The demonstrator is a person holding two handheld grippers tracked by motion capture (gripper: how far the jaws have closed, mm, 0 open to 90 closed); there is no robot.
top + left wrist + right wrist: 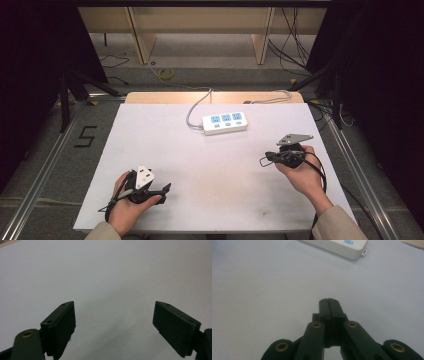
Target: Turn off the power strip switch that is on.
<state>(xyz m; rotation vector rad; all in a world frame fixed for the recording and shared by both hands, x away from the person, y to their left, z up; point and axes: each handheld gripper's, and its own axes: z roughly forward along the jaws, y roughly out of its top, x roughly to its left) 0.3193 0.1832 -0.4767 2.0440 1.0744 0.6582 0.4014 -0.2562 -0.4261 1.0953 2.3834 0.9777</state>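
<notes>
White counter (215, 175), mostly bare sheet. Power strip (225, 123) lies near the far edge, centre, its grey cable running off the back. Left tool (162, 190) sits at the near-left corner close to the front edge, jaws spread wide, holding nothing; bare surface ahead of it. Right tool (264, 160) sits near the right edge, jaws pressed together, holding nothing, tips pointing left. Wide open stretch between both tools and the strip. In the right gripper view, the strip's corner sits well ahead of the tool (328, 300).
</notes>
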